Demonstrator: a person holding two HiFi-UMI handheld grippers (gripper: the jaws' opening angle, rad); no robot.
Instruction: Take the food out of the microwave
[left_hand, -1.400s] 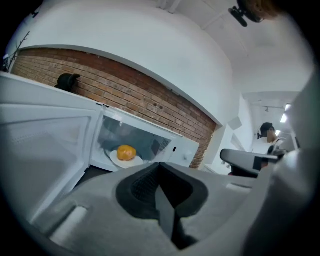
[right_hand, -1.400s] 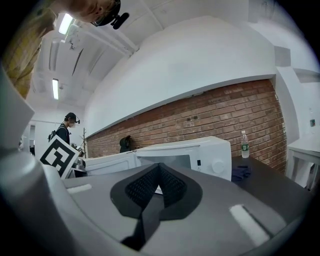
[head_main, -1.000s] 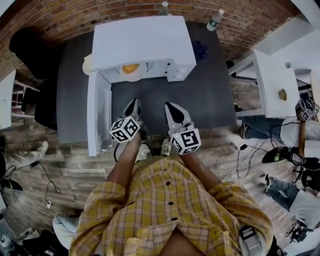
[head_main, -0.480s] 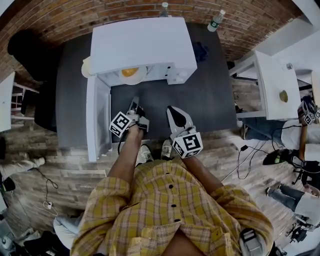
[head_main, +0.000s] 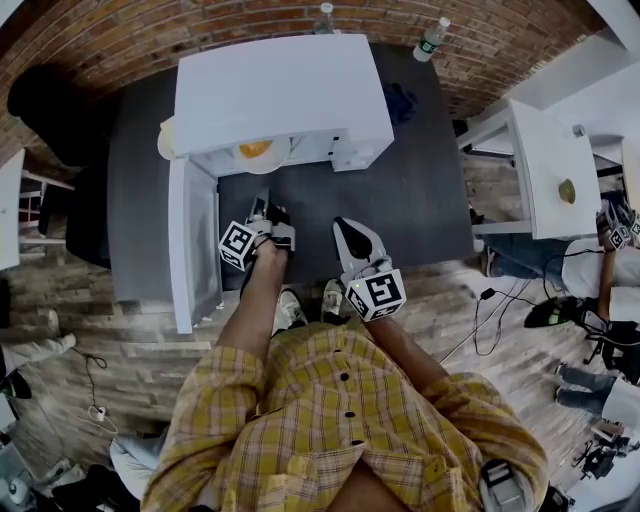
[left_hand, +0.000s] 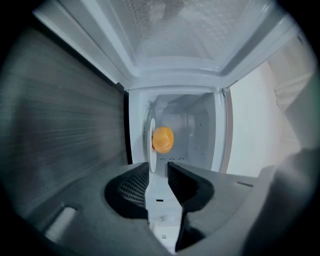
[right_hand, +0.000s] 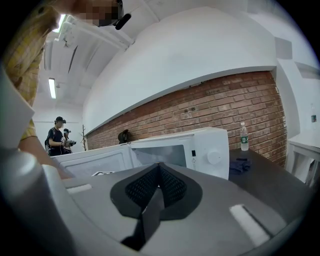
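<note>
The food (head_main: 255, 149), a round orange piece, lies on a white plate (head_main: 281, 156) inside the microwave (head_main: 285, 90). The cavity is open, and the door (head_main: 195, 240) is swung fully out to the left side. The microwave stands on a dark table (head_main: 400, 200) against a brick wall (head_main: 120, 40).

The left gripper (head_main: 262, 206) is just in front of the open cavity and points level at it, apart from the plate. It is rolled on its side, so in the left gripper view the plate (left_hand: 149, 145) appears standing on its edge, with the food (left_hand: 162, 139) beside it. Its jaws are opening; the gap between the pads (left_hand: 131, 189) is narrow and nothing is in it. The plate is seen only farther away, through this gap. The left forearm is stretched forward from the yellow checked shirt (head_main: 340, 420), with the marker cube (head_main: 238, 245) tilted near the wrist.

The right gripper (head_main: 341, 224) is held lower and nearer to the body, over the table edge, to the right of the left one. It points a little downward toward the microwave. In the right gripper view its jaws are pressed together with nothing between them, and the gripper (right_hand: 159, 167) touches nothing.

A blue cloth (head_main: 400, 100) and a bottle (head_main: 431, 39) are on the table to the right of the microwave.
</note>
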